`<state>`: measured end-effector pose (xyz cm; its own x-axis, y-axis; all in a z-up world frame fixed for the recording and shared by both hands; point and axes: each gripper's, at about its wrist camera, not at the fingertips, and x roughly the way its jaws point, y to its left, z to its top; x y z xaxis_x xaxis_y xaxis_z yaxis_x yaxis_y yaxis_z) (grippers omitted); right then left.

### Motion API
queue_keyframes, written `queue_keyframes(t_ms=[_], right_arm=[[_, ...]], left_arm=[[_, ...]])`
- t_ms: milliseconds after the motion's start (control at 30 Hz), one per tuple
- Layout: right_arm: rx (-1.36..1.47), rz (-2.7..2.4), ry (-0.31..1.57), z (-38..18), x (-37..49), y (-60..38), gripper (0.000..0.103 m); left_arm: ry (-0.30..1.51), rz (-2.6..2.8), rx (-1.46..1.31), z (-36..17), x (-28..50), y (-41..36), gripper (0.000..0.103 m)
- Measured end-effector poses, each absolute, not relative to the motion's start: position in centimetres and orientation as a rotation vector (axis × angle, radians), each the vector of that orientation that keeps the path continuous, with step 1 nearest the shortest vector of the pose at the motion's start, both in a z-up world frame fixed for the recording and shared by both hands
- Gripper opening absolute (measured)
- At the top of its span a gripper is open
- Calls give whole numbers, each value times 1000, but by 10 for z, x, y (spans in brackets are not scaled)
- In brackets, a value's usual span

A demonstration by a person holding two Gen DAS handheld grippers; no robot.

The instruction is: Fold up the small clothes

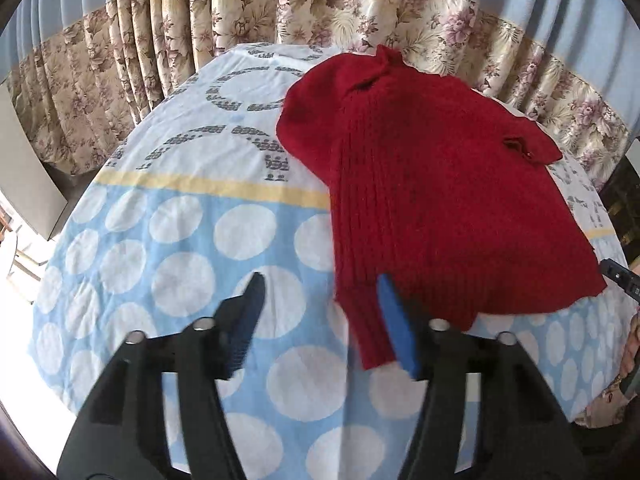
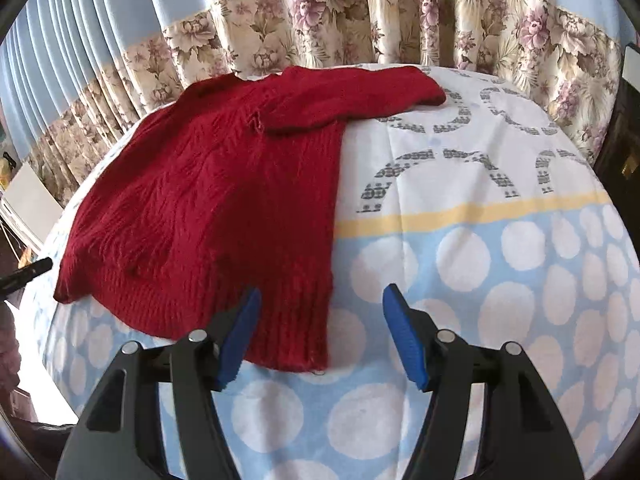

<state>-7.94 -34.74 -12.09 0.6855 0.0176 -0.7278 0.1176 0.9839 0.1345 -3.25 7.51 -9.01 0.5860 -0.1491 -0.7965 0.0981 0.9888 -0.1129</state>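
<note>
Here, the left gripper (image 1: pixel 320 312) is being held wide open with nothing between its jaws, the near ribbed corner of the red sweater (image 1: pixel 432 184) lying just inside its right finger, apparently so that the hem can be pinched. Further right, the right gripper (image 2: pixel 320 320) is likewise being held fully spread and empty, the sweater's other hem corner resting between its fingers on the polka-dot cloth (image 2: pixel 500 280), presumably ready for a joint lift and fold.

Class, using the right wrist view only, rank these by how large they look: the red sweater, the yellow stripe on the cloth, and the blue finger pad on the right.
1. red sweater
2. yellow stripe
3. blue finger pad, enlarged by nearness; ranks 2 and 3 are unsure.
</note>
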Motion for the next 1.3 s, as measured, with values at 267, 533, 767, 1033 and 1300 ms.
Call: queue_keyframes(t_ms=[267,533,767,1033,1300], right_arm=[[175,-41,782,-113,-65,-349,64],[208,-32,789,-113,-52,-356,64],[226,-36,801,-118,-49,-358,64],[233,-40,791,-117,-42,-361,67],[167,-91,754,-100,-14,-381,67]], left_arm=[[941,-88,-128,-97,12,98,65],[982,-107,-134,-107,78,96,62],[970,-163,-166,-113,91,78,57],[915,-168,-143,-99,96,71,8],[808,127,67,-49,117,131,9]])
